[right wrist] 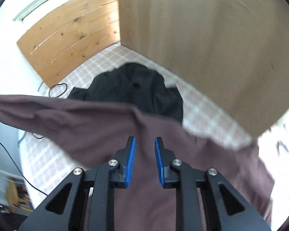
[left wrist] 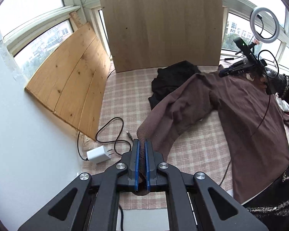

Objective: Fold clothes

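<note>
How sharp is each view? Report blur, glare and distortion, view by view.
Left wrist view: sharp throughout; the windows are blown out by daylight, and fisheye bends the board edges; the left hand-held gripper clamps the brown garment crisply. Right wrist view: motion blur smears the checked cloth and the black garment; only the right hand-held gripper stays sharp, open.

My left matte-black two-finger tongs [left wrist: 141, 142]: ribbed blue rubber pads [left wrist: 137, 163] on inner finger faces, angular black linkage arms with triangular cutouts, four round silver pivot screws [left wrist: 122, 166]. My right matte-black two-finger tongs [right wrist: 145, 141]: same build, blue pads [right wrist: 130, 163], silver screws [right wrist: 113, 162]. Black sleeve with silver-flecked trim [left wrist: 285, 86] seen beyond, thin black cable alongside.
</note>
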The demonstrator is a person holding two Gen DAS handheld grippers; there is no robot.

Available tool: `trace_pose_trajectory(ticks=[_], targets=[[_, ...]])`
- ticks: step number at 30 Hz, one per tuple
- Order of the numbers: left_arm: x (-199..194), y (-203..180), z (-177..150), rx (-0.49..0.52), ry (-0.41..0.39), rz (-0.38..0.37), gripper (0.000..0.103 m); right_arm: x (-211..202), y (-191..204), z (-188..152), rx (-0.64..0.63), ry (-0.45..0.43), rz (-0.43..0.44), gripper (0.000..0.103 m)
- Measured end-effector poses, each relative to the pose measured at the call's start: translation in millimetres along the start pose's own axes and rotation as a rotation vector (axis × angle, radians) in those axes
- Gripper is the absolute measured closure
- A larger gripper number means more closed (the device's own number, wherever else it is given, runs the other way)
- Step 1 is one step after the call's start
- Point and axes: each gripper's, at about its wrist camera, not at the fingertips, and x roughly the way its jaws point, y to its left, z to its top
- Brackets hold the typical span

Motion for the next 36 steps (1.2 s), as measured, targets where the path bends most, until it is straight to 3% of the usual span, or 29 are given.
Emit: trace_pose_trajectory(ticks=[4,6,8,10,11,15,20,23,27,28,32,35,36], targets=[[-20.3,-25.2,6.4,0.048,-0.038,-0.001,0.099,0.9,8.3,-61.1,0.092,0.092,0.073,0.083],[-34.1,-38.2,7.2,0.047,-0.059,0.006,0.099,14.2,28.8,-88.5,0.040,0.108,0.049,0.083],[-53.1,-55.0,5.7,0.044,-0.083,0.007,0.099,42.1,43.5,-109.0,-0.038,0.158,-0.047,0.083],[-72.8,-82.7,1.9,0.069,-0.110,0.004,0.099,43.8,51.2,-113.6,-0.074,0.113,-0.073,0.084],[-81.2,-99.6,-0.7,0.086,-0.119,0.004,0.099,41.8,49.9,-114.1,-0.059,0.131,-0.041,0.084],[-100.3,-168.2,-15.5,0.115,-0.131,-0.020,0.099,-2.0,32.8,-124.8,-0.001,0.050,0.063,0.084],[-82.3,-269.1,-59.6,0.163,-0.039,-0.167,0.099,-52.1,-1.8,-141.5,0.082,-0.012,0.097,0.083],[-36.2,-324.3,-108.0,0.192,0.122,-0.286,0.098,-61.0,-25.2,-142.5,0.136,-0.020,0.077,0.074],[10.1,-328.5,-151.6,0.058,0.278,-0.266,0.095,-51.6,-32.8,-115.1,0.159,0.001,0.093,0.069],[12.7,-320.9,-157.3,0.018,0.284,-0.256,0.092,-48.5,-33.8,-110.0,0.157,0.016,0.079,0.065],[5.2,-275.9,-167.5,-0.142,0.242,-0.210,0.094,-36.2,-38.2,-89.6,0.152,0.071,0.020,0.061],[-2.2,-260.6,-173.9,-0.245,0.219,-0.250,0.094,-28.3,-28.2,-81.3,0.107,0.050,-0.008,0.061],[-5.9,-263.3,-178.5,-0.247,0.203,-0.266,0.086,-21.7,-17.4,-78.7,0.067,0.067,0.022,0.061]])
